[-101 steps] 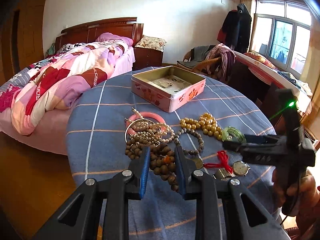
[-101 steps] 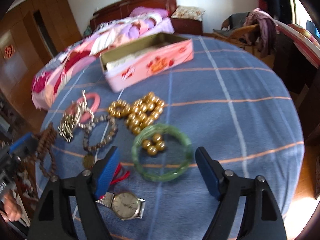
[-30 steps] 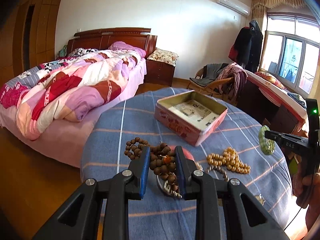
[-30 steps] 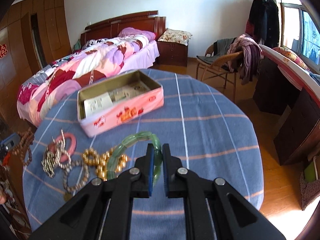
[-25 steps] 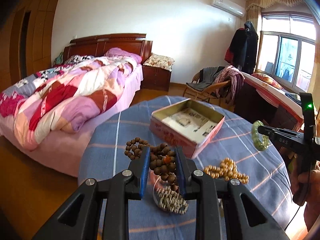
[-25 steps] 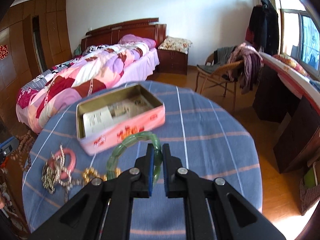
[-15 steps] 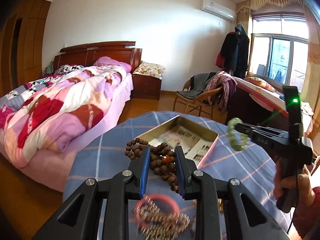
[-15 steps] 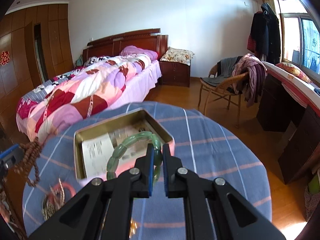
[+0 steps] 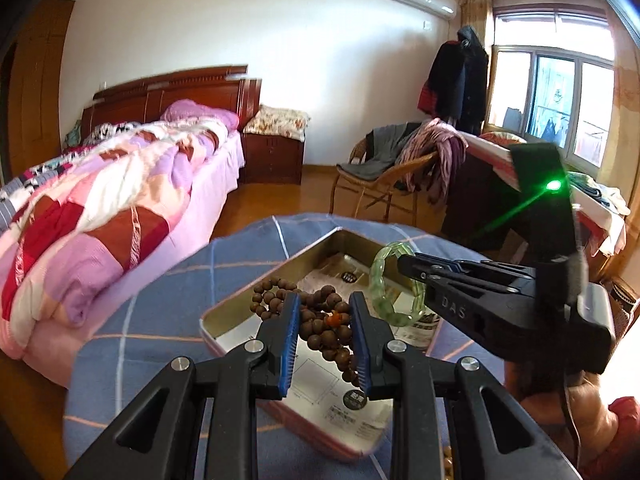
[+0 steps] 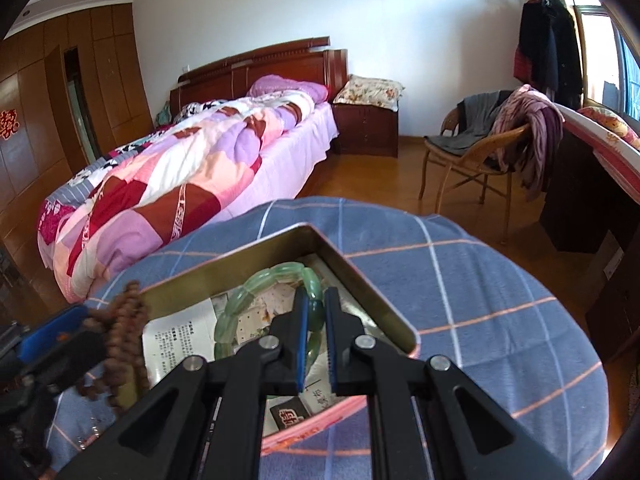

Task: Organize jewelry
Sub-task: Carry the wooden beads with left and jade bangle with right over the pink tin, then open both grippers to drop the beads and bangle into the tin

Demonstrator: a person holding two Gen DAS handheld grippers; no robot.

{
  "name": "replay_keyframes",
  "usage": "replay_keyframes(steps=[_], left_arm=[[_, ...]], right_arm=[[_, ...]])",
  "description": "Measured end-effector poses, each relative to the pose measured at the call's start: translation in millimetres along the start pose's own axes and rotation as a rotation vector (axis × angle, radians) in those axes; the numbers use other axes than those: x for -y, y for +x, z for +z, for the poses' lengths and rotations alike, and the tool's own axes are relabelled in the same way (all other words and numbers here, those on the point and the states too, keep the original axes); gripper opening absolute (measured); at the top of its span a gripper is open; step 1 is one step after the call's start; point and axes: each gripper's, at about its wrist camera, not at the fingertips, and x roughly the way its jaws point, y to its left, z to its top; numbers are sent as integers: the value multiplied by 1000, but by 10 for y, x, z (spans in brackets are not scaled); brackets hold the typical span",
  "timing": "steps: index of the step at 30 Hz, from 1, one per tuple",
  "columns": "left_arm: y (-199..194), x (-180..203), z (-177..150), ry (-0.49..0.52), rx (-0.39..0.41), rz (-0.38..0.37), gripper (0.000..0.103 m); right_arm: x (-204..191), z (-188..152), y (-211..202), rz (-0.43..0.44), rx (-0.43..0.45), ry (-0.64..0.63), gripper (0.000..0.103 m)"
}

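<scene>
My left gripper (image 9: 323,316) is shut on a string of brown wooden beads (image 9: 320,322) and holds it above the open pink tin box (image 9: 224,312). My right gripper (image 10: 314,312) is shut on a green jade bangle (image 10: 256,292) and holds it over the same tin (image 10: 360,280). In the left wrist view the right gripper (image 9: 404,261) comes in from the right with the bangle (image 9: 384,280) hanging at its tip. In the right wrist view the left gripper (image 10: 86,322) shows at the left edge with the beads (image 10: 124,336) dangling. Printed paper lines the tin's floor.
The tin stands on a round table with a blue checked cloth (image 10: 480,300). A bed with a patchwork quilt (image 10: 180,184) lies behind on the left. A wicker chair with clothes (image 10: 492,136) stands at the back right, beside a dark desk (image 10: 592,184).
Both grippers have moved forward over the table with their loads and now hang above the tin. The jewelry left on the cloth has dropped out of view.
</scene>
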Motion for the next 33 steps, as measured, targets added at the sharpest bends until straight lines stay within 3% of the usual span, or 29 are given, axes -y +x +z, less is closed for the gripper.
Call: replay_keyframes(steps=[9, 12, 14, 17, 18, 24, 28, 33], left_arm=[[278, -51, -104, -39, -89, 30, 25], [280, -89, -111, -63, -92, 44, 26], [298, -92, -113, -63, -99, 50, 29], [277, -69, -103, -54, -82, 58, 51], [239, -54, -96, -50, -61, 61, 54], [54, -27, 12, -40, -9, 108, 54], [-92, 4, 15, -37, -12, 98, 54], [-290, 109, -84, 6, -20, 146, 58]], right_arm=[[-88, -43, 191, -27, -39, -70, 12], [-71, -58, 211, -32, -46, -74, 17], [-47, -53, 171, -26, -37, -67, 29], [-1, -4, 22, -30, 40, -39, 34], [8, 15, -24, -39, 68, -34, 34], [75, 52, -108, -103, 93, -3, 36], [99, 41, -295, -113, 101, 23, 36], [58, -130, -448, -142, 78, 3, 39]])
